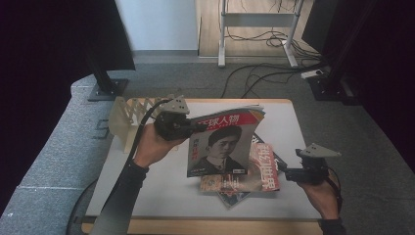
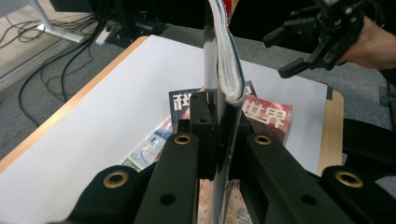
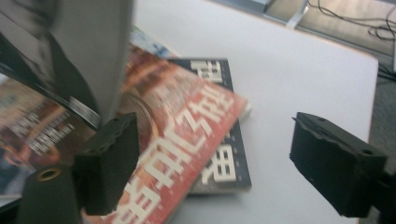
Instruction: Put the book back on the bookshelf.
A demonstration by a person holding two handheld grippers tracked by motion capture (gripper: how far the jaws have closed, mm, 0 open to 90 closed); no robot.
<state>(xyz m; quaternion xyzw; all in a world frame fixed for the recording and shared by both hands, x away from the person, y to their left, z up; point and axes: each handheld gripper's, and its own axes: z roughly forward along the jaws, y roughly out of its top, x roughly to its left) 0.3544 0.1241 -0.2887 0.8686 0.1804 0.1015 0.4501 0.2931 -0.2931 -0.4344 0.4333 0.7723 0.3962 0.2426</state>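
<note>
My left gripper (image 1: 188, 128) is clamped on the edge of a portrait-cover magazine (image 1: 222, 142), which I hold upright just left of centre in the high view, its lower edge hanging over the pile below. In the left gripper view that magazine (image 2: 224, 70) rises edge-on between my jaws, pages fanned at the top.

My right gripper (image 1: 288, 172), at the lower right of the high view, has its jaws spread wide with nothing between them; in the right gripper view the gap (image 3: 210, 158) sits over the corner of a red-cover magazine (image 3: 182, 144) (the lettering is blurred), not pinching it. That red magazine (image 1: 262, 169) lies flat on the white tabletop (image 1: 161, 196), on top of a dark-cover magazine (image 3: 224, 172) and another whose corner pokes out at the bottom (image 1: 232, 199).

The raised magazine (image 3: 88, 51) hangs in the upper left of the right gripper view and hides part of the pile. A pale slotted rack (image 1: 129, 120) stands at the table's upper left, behind my left hand (image 1: 154, 147). Cables (image 1: 259, 73) trail on the floor beyond.
</note>
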